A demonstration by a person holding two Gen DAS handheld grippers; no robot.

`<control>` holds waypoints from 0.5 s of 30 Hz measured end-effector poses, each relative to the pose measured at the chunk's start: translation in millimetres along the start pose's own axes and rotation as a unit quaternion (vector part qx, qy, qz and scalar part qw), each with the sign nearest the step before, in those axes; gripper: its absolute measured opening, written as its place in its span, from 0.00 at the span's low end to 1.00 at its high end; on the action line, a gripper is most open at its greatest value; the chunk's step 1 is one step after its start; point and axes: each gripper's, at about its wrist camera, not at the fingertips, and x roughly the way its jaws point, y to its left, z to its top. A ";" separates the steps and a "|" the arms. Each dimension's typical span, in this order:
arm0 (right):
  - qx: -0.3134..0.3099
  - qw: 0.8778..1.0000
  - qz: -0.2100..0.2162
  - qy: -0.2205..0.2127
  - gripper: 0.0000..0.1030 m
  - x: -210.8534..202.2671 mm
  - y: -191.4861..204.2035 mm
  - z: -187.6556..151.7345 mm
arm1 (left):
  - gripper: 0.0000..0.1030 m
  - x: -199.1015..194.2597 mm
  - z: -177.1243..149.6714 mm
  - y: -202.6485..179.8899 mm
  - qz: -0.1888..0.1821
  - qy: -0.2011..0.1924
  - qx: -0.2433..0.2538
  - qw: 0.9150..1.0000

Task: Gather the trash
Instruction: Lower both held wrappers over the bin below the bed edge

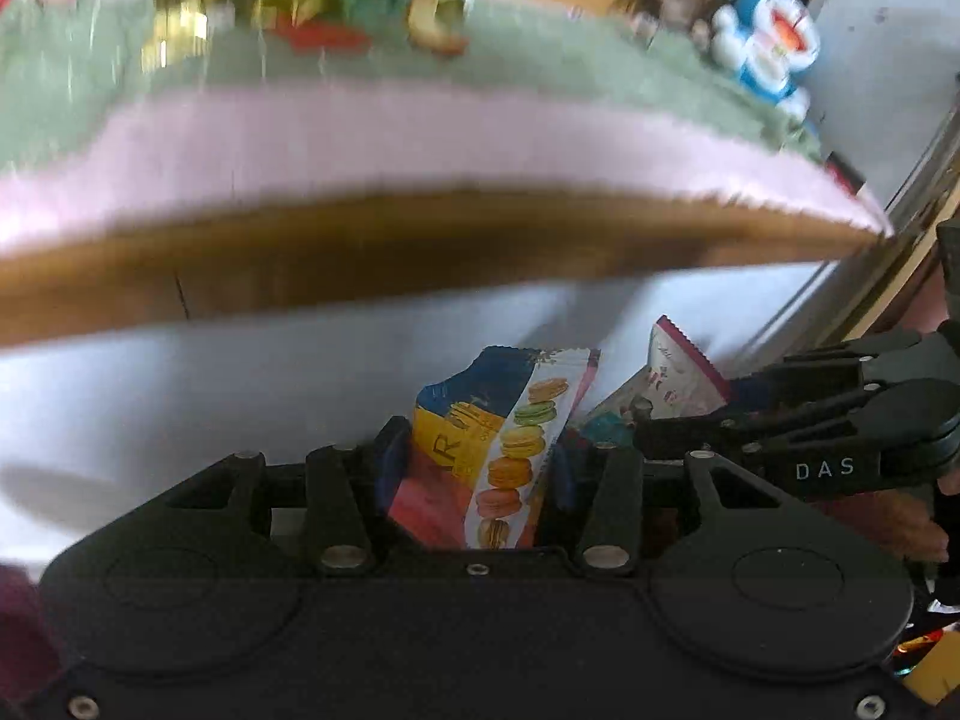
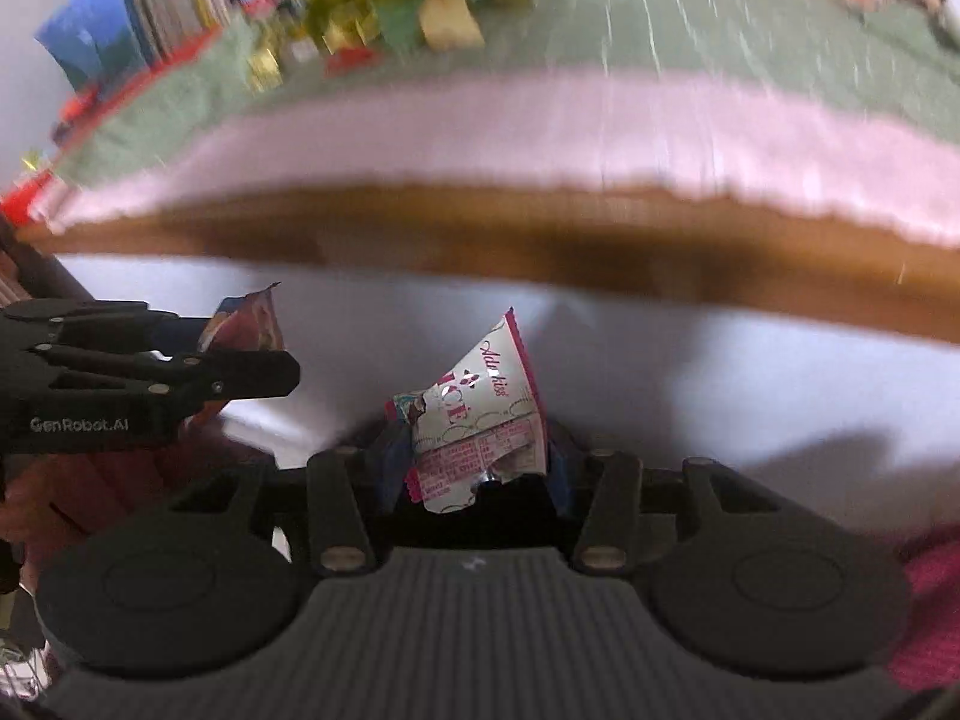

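My left gripper (image 1: 477, 450) is shut on a snack wrapper printed with macarons (image 1: 510, 450), which stands up between the blue pads. The same wrapper (image 2: 252, 324) shows behind that gripper (image 2: 282, 375) at the left of the right wrist view. My right gripper (image 2: 474, 441) is shut on a crumpled white and pink wrapper (image 2: 486, 414). From the left wrist view this gripper (image 1: 645, 420) comes in from the right with its wrapper (image 1: 678, 372). Both grippers hang side by side below the table edge, over a pale surface.
A wooden table edge (image 1: 420, 252) crosses both views, with pink and green cloth (image 1: 420, 138) on top. Several blurred wrappers and packets (image 1: 312, 6) lie far back on the cloth. A blue plush toy (image 1: 774, 42) sits at the right, and books (image 2: 150, 18) stand at the left.
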 end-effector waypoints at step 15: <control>0.057 0.994 -0.004 0.090 0.56 70.3 -20.4 -13.3 | 0.43 99.5 -25.0 29.1 0.020 0.101 -0.026 0.994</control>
